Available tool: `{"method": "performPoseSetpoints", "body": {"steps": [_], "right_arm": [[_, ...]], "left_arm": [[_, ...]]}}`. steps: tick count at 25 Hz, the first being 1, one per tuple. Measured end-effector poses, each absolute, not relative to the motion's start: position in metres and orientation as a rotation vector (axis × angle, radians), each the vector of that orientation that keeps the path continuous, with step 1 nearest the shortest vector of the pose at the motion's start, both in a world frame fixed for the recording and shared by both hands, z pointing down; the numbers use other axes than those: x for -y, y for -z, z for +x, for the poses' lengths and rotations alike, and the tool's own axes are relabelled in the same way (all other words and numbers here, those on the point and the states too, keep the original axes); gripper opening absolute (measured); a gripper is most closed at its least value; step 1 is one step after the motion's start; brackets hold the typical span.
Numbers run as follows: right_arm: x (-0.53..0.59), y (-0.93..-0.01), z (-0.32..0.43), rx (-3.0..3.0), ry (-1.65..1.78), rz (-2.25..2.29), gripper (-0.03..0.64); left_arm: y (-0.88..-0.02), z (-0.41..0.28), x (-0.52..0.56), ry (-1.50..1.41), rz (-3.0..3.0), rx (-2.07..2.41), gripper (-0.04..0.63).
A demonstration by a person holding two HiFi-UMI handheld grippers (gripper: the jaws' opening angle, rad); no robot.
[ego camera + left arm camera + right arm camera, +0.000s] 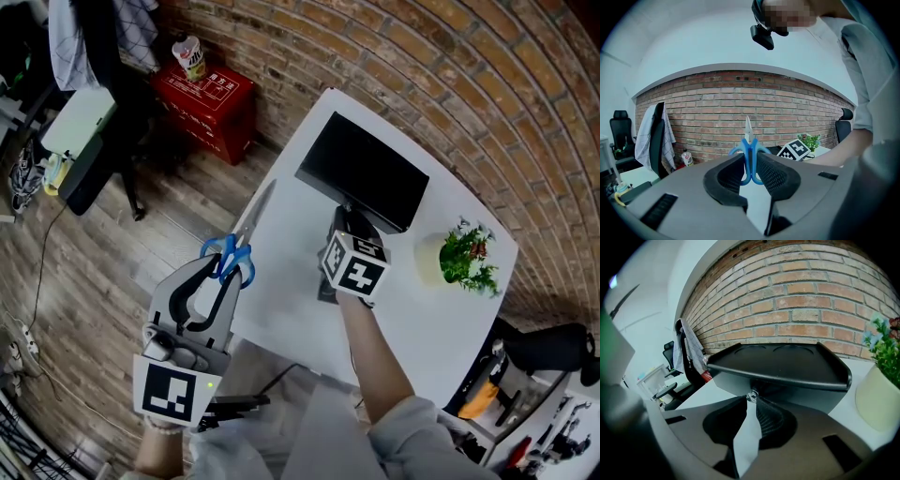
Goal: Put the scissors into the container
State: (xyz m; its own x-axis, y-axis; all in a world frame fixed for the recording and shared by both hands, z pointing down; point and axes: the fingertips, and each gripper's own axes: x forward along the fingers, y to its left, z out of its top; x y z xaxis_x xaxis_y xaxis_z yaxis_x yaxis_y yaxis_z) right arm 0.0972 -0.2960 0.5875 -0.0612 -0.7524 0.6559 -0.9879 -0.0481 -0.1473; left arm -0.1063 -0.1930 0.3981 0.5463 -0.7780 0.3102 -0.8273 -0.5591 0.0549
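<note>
left gripper (750,164) fingers clamped on blue handles of scissors (748,144), blades sticking out well beyond fingertips, in air, well apart from container (364,169). right gripper (752,398) fingers closed, apparently pinching small shiny knob (752,395) at fingertips, on container front. risks: grip only on rounded loops, so scissors may pivot or slip; long blade tip may catch container rim; thin knob pinch may slide, shifting container on table (427,323).
</note>
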Motion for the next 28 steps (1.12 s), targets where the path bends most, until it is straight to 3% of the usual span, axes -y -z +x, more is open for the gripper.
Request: {"method": "performPoseSetpoints", "body": {"steps": [28], "right_arm": [[0.215, -0.588, 0.053, 1.933, -0.89, 1.67, 0.08]], "left_arm": [[-0.388, -0.107, 0.179, -0.341, 2.594, 1.392, 0.097]]}}
